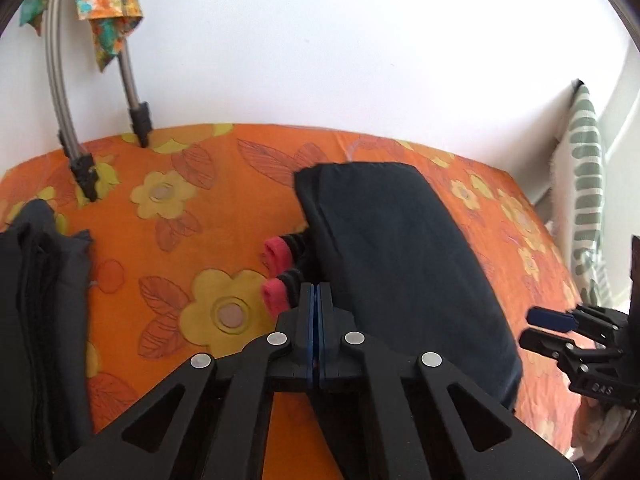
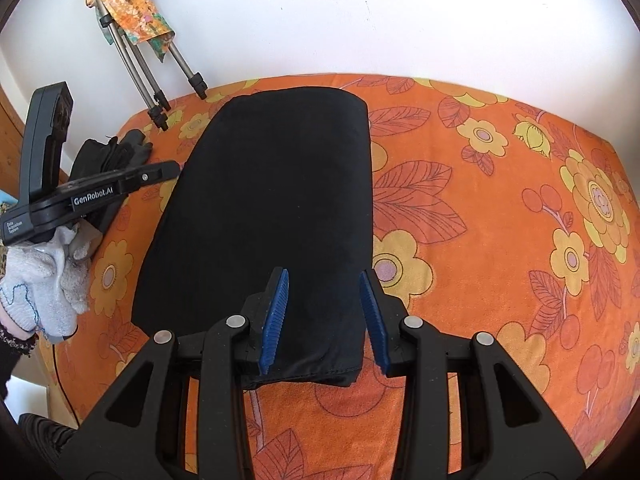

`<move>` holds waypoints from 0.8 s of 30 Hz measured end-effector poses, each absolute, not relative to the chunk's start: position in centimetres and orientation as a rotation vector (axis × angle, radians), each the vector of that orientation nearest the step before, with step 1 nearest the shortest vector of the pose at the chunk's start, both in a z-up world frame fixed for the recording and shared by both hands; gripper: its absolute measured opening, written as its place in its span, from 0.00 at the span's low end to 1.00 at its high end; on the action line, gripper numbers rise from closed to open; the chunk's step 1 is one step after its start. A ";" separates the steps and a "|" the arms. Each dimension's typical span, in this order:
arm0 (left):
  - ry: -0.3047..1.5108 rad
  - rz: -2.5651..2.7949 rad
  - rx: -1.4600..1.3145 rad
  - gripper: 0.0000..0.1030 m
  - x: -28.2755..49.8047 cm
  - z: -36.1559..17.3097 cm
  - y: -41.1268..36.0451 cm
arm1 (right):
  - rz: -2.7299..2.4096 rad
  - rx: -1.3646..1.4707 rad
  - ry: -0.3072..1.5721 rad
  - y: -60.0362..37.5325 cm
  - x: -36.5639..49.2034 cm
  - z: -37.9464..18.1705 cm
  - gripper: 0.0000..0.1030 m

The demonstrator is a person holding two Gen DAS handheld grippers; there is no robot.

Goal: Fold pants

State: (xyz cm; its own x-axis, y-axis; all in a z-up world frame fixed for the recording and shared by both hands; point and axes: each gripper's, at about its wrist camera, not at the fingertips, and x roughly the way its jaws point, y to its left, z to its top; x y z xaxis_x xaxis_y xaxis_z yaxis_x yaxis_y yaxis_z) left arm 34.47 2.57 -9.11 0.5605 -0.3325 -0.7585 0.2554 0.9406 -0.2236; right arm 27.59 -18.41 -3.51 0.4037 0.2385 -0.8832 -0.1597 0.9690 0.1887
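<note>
The folded pants (image 2: pixel 264 216) lie on the bed cover (image 2: pixel 500 240); a second dark garment (image 1: pixel 36 320) lies left of them, tripod legs (image 2: pixel 160 80) stand behind

Bright, even daylight filled both fisheye views, washing the white wall (image 1: pixel 360 40) almost featureless. Shadows stayed soft and faint. Straight edges bowed toward dark, vignetted corners. The left wrist view was slightly motion-blurred; the folded pants (image 2: pixel 264 208) read as near-detailless black.
</note>
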 end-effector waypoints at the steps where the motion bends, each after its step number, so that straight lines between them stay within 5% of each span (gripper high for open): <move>1: 0.913 -0.263 -0.055 0.00 35.1 -9.1 2.9 | 0.248 0.078 1.135 -18.6 27.6 -3.8 0.38; 4: 0.920 -0.118 0.042 0.14 36.4 -9.2 3.6 | 0.229 0.080 1.145 -19.2 27.7 -4.3 0.38; 6: 0.921 -0.123 0.047 0.49 36.4 -8.9 3.9 | 0.213 0.087 1.137 -19.9 28.0 -4.5 0.59; 9: 0.930 -0.180 -0.015 0.68 36.0 -8.0 4.2 | 0.240 0.191 1.139 -21.5 28.9 -5.0 0.67; 16: 0.917 -0.315 -0.153 0.68 38.4 -6.0 2.7 | 0.273 0.274 1.147 -21.9 31.7 -6.6 0.66; 24: 1.081 -0.367 -0.434 0.66 44.7 -10.1 1.5 | 0.333 0.141 1.068 -18.1 30.9 -5.7 0.60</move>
State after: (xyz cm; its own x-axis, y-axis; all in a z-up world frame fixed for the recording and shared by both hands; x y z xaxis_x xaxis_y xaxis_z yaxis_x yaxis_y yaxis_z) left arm 44.72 1.50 -10.14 0.4255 -0.4892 -0.7613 0.0754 0.8575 -0.5089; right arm 30.88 -18.07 -5.74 0.4380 0.3341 -0.8346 -0.1990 0.9414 0.2723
